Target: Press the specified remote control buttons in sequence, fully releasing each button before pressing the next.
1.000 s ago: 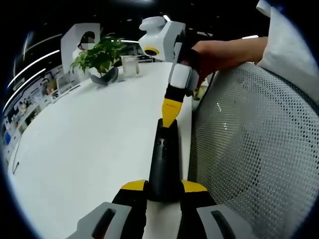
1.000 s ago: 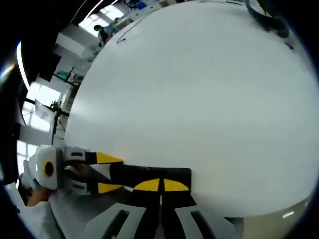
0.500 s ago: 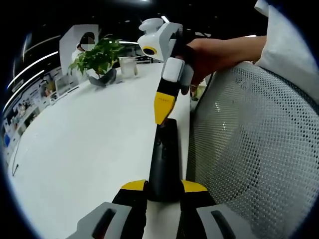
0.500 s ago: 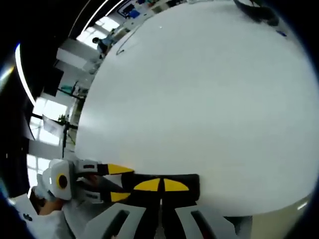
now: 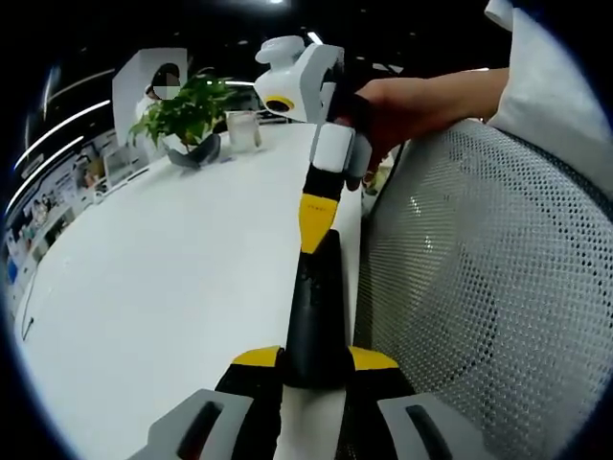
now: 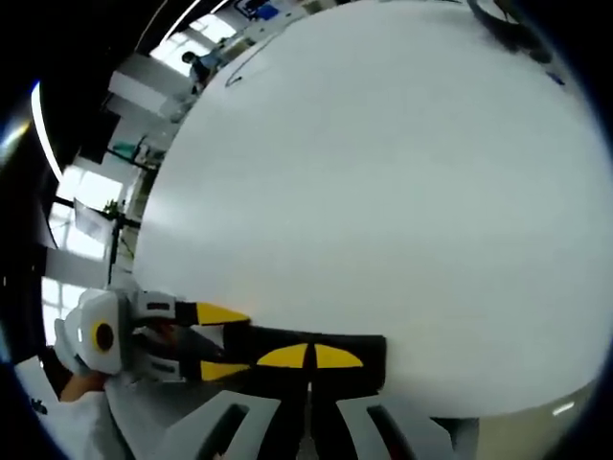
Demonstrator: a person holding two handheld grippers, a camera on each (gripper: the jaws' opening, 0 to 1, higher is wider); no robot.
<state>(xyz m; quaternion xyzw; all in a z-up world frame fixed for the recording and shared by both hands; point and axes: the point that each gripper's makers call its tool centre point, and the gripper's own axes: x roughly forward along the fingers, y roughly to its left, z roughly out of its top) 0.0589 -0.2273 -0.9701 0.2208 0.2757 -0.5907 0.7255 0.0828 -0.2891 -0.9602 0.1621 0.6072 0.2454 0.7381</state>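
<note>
A black remote control point(image 5: 316, 307) lies lengthwise along the white table's point(image 5: 172, 287) right edge. My left gripper point(image 5: 315, 358) is shut on its near end, one yellow tip on each side. My right gripper point(image 5: 316, 222) comes down from above in a person's hand point(image 5: 412, 96). It is shut, and its yellow tips rest at the remote's far end. In the right gripper view the remote control point(image 6: 335, 343) lies crosswise at the bottom under my right gripper point(image 6: 309, 356). My left gripper point(image 6: 222, 342) holds it from the left.
A grey mesh chair back point(image 5: 479, 287) stands close against the table's right edge. A potted plant point(image 5: 187, 110) and a glass point(image 5: 242, 129) sit at the far end of the table. Office desks and lights fill the background on the left.
The right gripper's tip lifted slightly off the remote's far end half a second ago and has come back down onto it. The left gripper keeps its hold.
</note>
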